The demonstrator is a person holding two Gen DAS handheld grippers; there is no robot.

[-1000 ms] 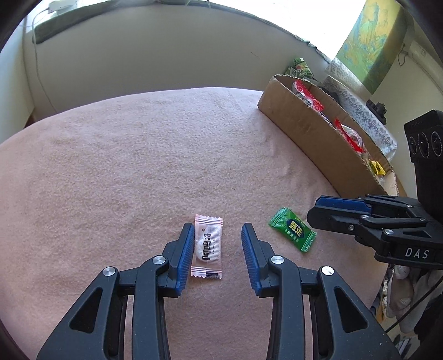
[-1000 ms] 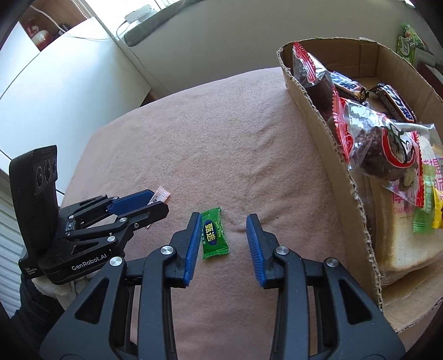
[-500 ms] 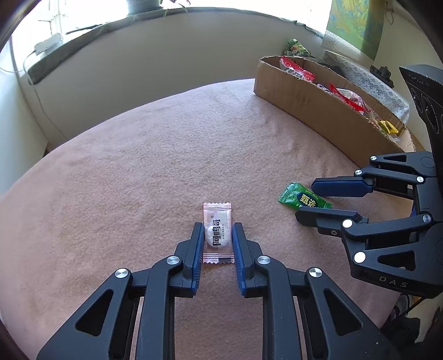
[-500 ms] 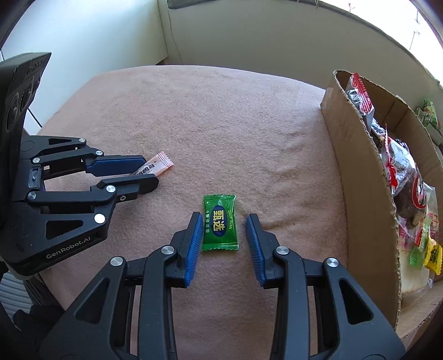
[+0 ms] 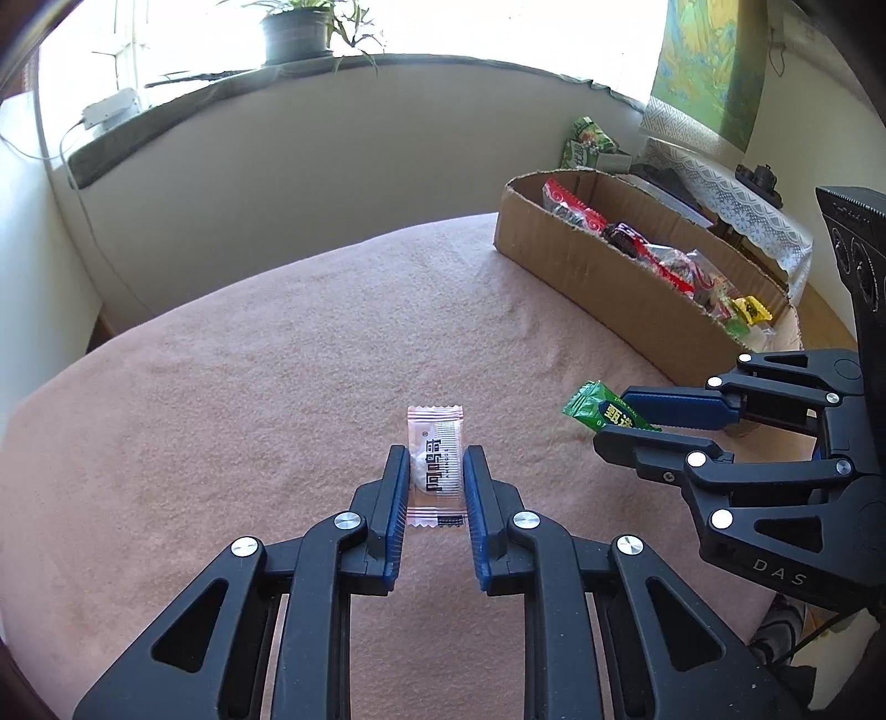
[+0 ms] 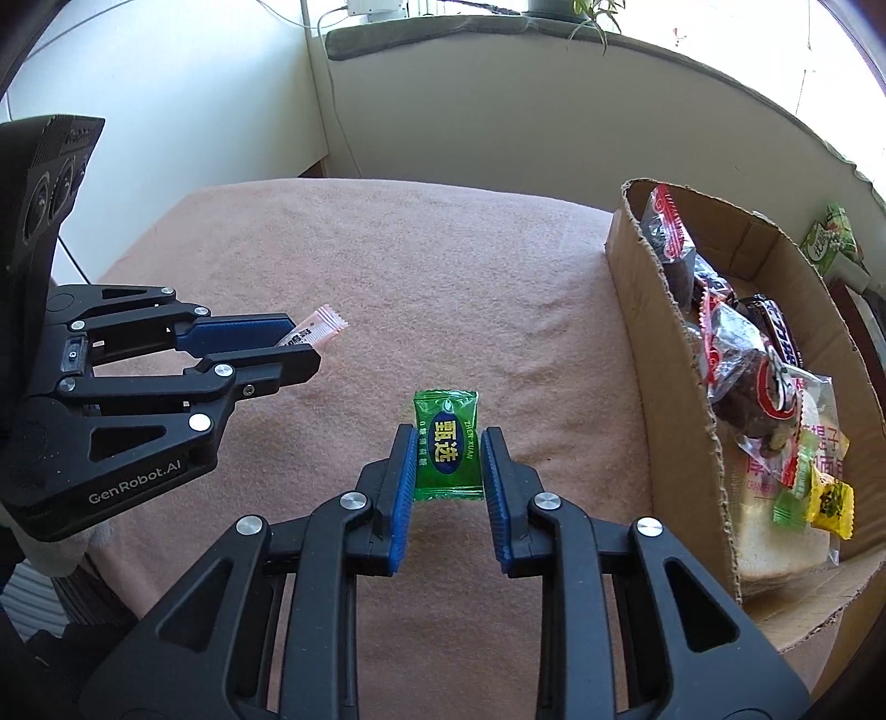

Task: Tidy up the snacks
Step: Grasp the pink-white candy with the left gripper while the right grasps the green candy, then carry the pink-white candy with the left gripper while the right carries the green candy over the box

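Observation:
My left gripper (image 5: 434,454) is shut on a pink-white wrapped candy (image 5: 434,437), pads pressing its long edges just above the pink cloth. In the right wrist view that candy (image 6: 325,324) pokes out past the left gripper (image 6: 303,342). My right gripper (image 6: 447,435) has a green wrapped candy (image 6: 446,443) between its pads, and its jaws are closing on it. Seen from the left wrist, the green candy (image 5: 590,403) sticks out of the right gripper (image 5: 612,418), clear of the cloth. A cardboard box (image 6: 664,360) of snacks stands to the right.
The pink cloth (image 5: 277,387) covers the table up to a white wall. In the box (image 5: 581,277) lie several wrapped snacks and a bread pack (image 6: 775,531). A green packet (image 5: 587,144) sits beyond the box. A potted plant (image 5: 293,33) stands on the windowsill.
Both grippers went from open around their candies to closed on them, the left one first. Both then rose a little with the candies, and the views tipped up toward the window.

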